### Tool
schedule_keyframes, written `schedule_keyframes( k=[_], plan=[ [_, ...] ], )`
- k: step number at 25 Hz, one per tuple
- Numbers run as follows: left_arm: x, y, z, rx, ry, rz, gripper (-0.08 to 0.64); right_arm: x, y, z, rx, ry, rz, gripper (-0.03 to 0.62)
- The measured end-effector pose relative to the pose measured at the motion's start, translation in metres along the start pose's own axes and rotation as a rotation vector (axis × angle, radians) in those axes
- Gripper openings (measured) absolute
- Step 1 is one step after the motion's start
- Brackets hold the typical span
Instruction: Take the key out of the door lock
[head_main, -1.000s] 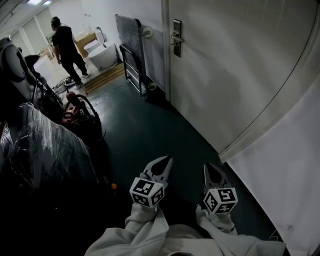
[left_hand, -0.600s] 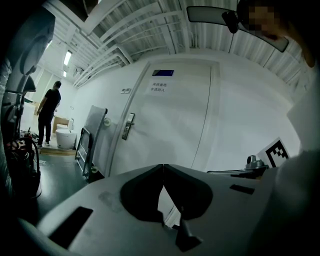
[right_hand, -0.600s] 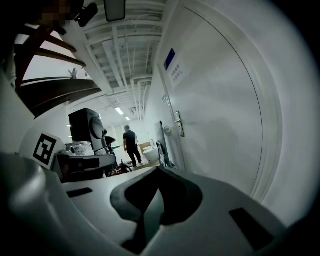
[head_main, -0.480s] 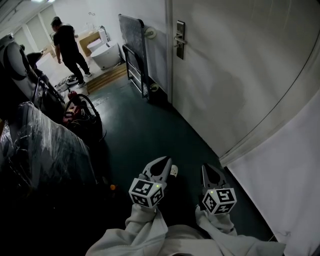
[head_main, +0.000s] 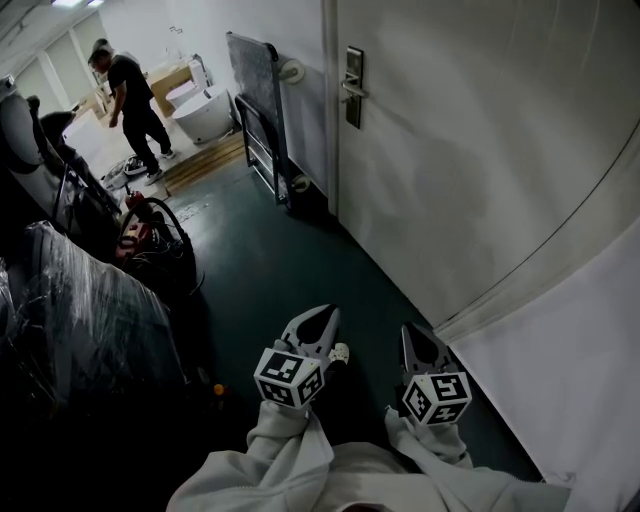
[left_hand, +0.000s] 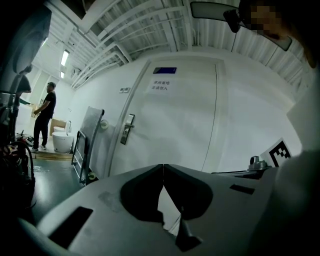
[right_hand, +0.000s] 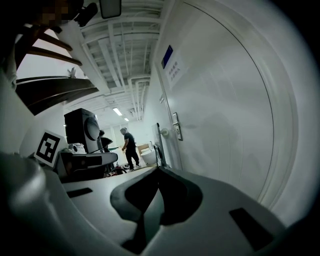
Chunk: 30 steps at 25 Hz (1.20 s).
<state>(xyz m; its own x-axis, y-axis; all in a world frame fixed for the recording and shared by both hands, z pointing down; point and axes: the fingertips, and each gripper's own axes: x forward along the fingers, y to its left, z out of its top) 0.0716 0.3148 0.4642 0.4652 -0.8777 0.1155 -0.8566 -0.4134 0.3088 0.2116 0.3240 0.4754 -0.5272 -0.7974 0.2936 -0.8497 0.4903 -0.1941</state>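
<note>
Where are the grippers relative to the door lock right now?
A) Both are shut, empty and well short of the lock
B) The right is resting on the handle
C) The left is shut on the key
A: the left gripper and right gripper each have jaws together on nothing, and the door lock stands far ahead on the door.

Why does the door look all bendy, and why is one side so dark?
Head view: the lens bends the door into curves. The plastic-wrapped pile on the left sits in deep shadow, while the far room glows bright. Left gripper view: the door bulges like a dome, and the left claw, so close, looks soft. Right gripper view: the corners go black.
</note>
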Motion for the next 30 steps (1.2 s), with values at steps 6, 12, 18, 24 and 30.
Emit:
schedule_keyframes(
  k=[6, 12, 18, 24, 30],
  plan=[
    [0.037, 0.026, 0.034, 0.013, -0.027, 0.011, 0.014, 0.041, -0.012, 0.034, -0.012, -0.022, 0.017, 0.051],
    [0.062, 0.053, 0.052, 0.013, -0.029, 0.022, 0.014, 0.077, -0.020, 0.050, 0.000, -0.016, 0.015, 0.052],
    [0.087, 0.080, 0.055, -0.021, -0.009, 0.030, 0.014, 0.110, -0.028, 0.058, 0.006, 0.011, 0.013, 0.052],
    [0.118, 0.102, 0.062, -0.028, -0.006, 0.017, 0.014, 0.145, -0.042, 0.067, 0.004, 0.025, 0.001, 0.052],
    [0.146, 0.131, 0.070, -0.036, -0.001, 0.017, 0.014, 0.180, -0.052, 0.074, 0.007, 0.033, -0.007, 0.052]
  ],
)
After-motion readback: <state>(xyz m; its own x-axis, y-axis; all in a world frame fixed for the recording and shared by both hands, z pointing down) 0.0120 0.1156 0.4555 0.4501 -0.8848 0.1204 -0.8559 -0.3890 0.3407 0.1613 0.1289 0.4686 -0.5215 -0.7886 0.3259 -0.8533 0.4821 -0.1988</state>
